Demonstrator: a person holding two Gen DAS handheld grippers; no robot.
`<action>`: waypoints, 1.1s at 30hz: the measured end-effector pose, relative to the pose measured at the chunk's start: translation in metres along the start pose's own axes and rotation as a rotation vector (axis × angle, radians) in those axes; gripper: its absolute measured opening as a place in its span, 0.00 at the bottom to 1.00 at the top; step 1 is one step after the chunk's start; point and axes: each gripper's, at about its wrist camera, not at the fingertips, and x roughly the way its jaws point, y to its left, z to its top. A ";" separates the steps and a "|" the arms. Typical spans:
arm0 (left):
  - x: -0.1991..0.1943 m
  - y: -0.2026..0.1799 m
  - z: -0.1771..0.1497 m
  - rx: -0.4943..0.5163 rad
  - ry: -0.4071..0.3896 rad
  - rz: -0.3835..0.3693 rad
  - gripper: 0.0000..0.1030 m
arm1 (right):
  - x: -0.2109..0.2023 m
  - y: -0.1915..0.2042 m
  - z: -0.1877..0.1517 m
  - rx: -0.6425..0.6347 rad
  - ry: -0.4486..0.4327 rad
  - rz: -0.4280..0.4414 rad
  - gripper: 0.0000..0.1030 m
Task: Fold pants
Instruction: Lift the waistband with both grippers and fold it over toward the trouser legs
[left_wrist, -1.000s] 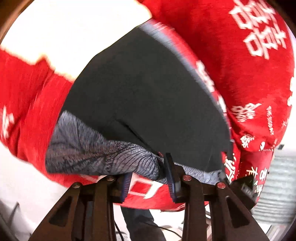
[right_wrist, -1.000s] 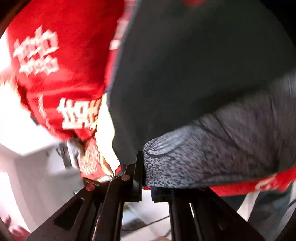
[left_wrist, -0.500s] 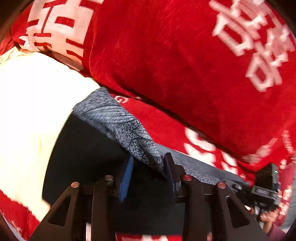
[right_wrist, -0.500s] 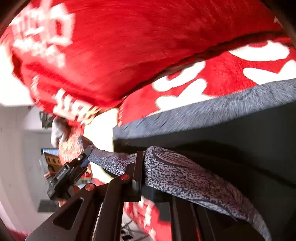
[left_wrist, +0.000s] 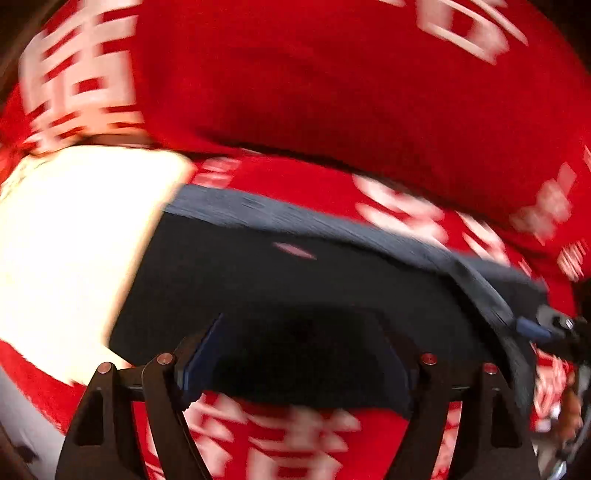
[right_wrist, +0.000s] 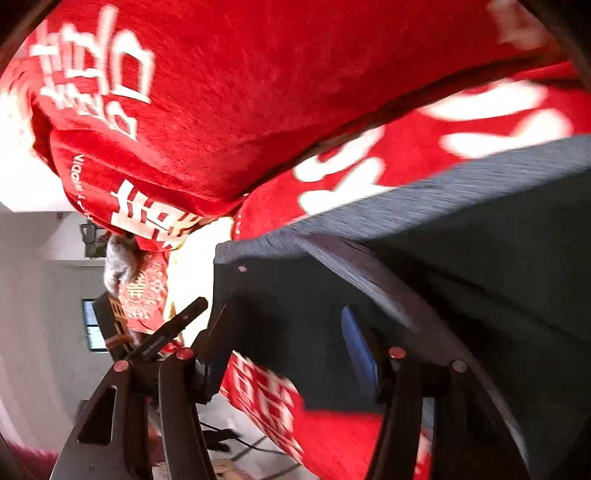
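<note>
Both my hand-held grippers, left (left_wrist: 295, 354) and right (right_wrist: 288, 347), are opening, dropping the waistband; soft, limp pants (left_wrist: 295, 280) want edge grips.

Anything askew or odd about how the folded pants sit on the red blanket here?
Nothing stands out. The dark pants lie as a flat folded block on the red blanket, grey waistband along the far edge. Both the left gripper and right gripper are opening with no cloth pinched. Motion blur hides small wrinkles.
</note>
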 end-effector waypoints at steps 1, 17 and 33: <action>0.001 -0.022 -0.009 0.038 0.030 -0.038 0.76 | -0.020 -0.014 -0.011 0.025 -0.021 -0.028 0.60; 0.078 -0.281 -0.100 0.352 0.384 -0.343 0.76 | -0.189 -0.230 -0.239 0.580 -0.097 -0.241 0.60; 0.087 -0.282 -0.108 0.350 0.394 -0.389 0.40 | -0.169 -0.231 -0.281 0.627 -0.256 -0.038 0.09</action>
